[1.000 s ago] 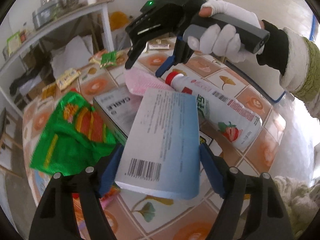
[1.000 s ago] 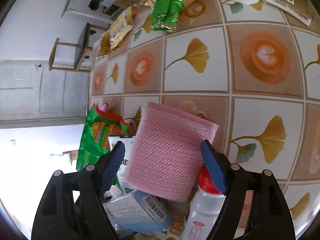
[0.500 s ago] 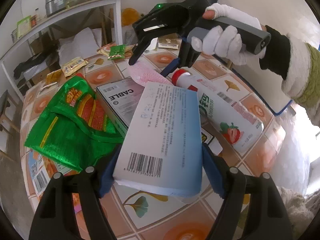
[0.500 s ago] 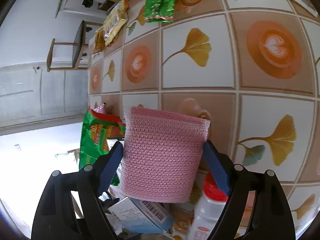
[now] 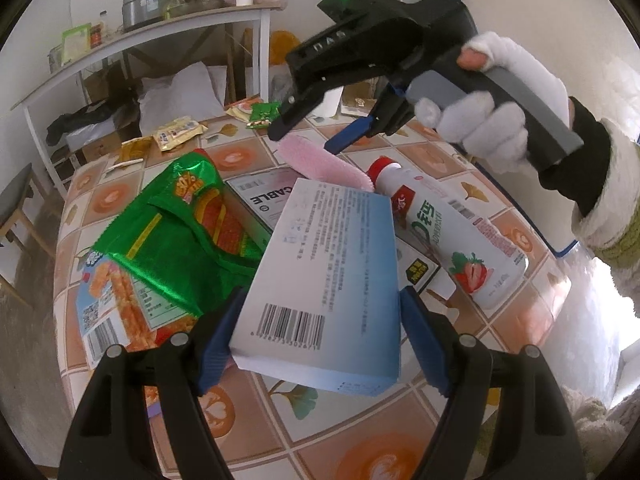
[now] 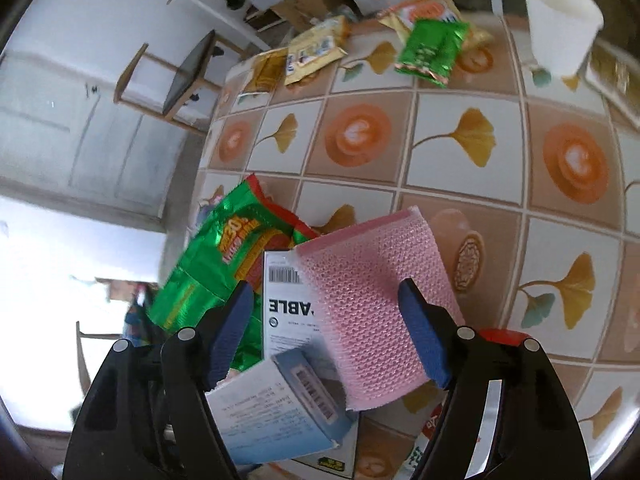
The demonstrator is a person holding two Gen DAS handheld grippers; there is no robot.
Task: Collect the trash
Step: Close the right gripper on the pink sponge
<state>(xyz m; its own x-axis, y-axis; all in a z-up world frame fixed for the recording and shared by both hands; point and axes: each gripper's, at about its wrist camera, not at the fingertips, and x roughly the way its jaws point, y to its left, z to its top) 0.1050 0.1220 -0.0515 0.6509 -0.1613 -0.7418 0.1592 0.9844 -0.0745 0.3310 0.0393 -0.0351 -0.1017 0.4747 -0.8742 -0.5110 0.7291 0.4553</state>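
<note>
Now pink sponge [image 6: 376, 300] beneath right gripper [image 6: 324, 320]

table [image 6: 448, 80] | tiled cloth | on it: snack wrappers [image 6: 430, 50], paper cup [image 6: 560, 20], bottle [image 5: 452, 232]

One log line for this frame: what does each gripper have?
left gripper: shut on blue box | right gripper: open, pink sponge lying loose between fingers | pile: green bag, bottle
</note>
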